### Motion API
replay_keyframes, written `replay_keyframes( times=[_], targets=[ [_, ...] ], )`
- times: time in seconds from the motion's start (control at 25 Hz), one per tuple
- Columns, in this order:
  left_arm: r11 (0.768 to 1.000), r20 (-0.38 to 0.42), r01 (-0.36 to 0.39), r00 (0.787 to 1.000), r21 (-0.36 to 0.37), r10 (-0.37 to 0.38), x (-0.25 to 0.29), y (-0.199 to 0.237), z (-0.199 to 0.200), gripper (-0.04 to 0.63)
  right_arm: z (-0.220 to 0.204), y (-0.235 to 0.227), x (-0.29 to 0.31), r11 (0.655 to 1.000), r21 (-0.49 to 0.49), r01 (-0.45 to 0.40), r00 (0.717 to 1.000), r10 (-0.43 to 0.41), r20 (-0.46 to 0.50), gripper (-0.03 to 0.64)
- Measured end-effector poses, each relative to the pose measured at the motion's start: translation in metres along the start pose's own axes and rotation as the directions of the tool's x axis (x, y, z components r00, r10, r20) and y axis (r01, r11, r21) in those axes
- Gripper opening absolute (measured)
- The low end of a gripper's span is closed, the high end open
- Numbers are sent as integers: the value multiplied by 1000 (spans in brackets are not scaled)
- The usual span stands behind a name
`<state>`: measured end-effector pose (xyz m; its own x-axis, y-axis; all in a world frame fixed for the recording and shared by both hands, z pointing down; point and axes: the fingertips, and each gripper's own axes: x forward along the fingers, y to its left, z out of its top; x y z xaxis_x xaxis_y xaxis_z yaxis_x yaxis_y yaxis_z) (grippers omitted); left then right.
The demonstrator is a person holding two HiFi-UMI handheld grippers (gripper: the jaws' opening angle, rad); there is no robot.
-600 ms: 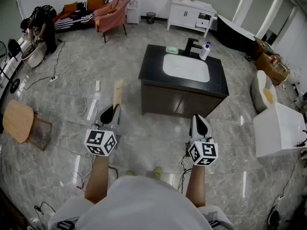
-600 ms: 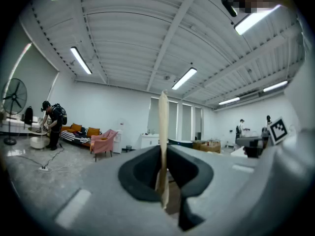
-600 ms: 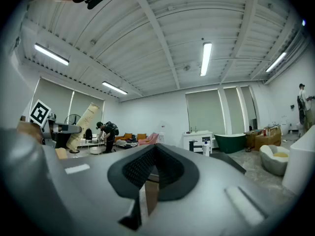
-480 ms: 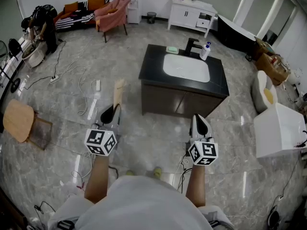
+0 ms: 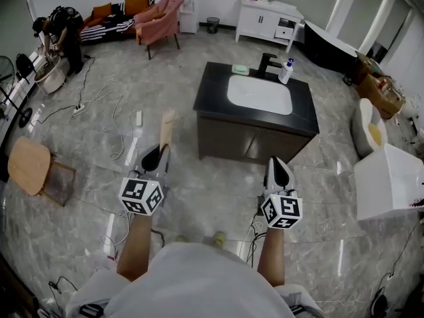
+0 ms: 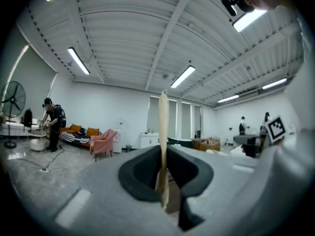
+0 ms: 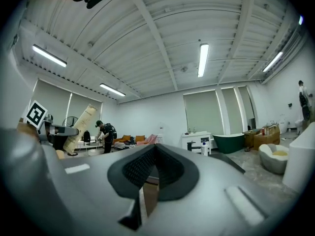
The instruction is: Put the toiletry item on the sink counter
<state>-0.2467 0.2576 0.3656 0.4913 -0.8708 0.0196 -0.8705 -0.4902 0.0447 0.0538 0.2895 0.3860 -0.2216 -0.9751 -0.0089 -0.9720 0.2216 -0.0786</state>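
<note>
Cream tube (image 5: 167,128) stays clamped in left gripper (image 5: 161,152), short of sink counter (image 5: 212,95).

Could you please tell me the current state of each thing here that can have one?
left claw, shut on the cream tube
cream tube, held by one end
right claw, shut and empty
pump bottle, upright on the sink counter
sink basin, looks empty
cabinet drawer, seems pulled out

Bare floor (image 5: 218,177) ahead of me lies open up to the tabletop (image 5: 211,93). Its left and front margins are free. The basin (image 5: 260,95) fills the middle. Dish (image 5: 239,69), faucet (image 5: 267,65) and bottle (image 5: 286,71) line the far edge. Cables (image 5: 119,152) cross the floor at left.
</note>
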Motion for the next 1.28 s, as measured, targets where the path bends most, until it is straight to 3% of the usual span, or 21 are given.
replay_keyframes(
  times=[0.84,1.28],
  targets=[
    [999,-8,-34,999,25,34,80,-85,-5,31,-7,-105,11,998,29,-61,998,61,23,3],
    [999,-19,-38,999,0,38,121,-79,-24,31,-22,-133,38,998,31,-50,999,49,15,3]
  ],
)
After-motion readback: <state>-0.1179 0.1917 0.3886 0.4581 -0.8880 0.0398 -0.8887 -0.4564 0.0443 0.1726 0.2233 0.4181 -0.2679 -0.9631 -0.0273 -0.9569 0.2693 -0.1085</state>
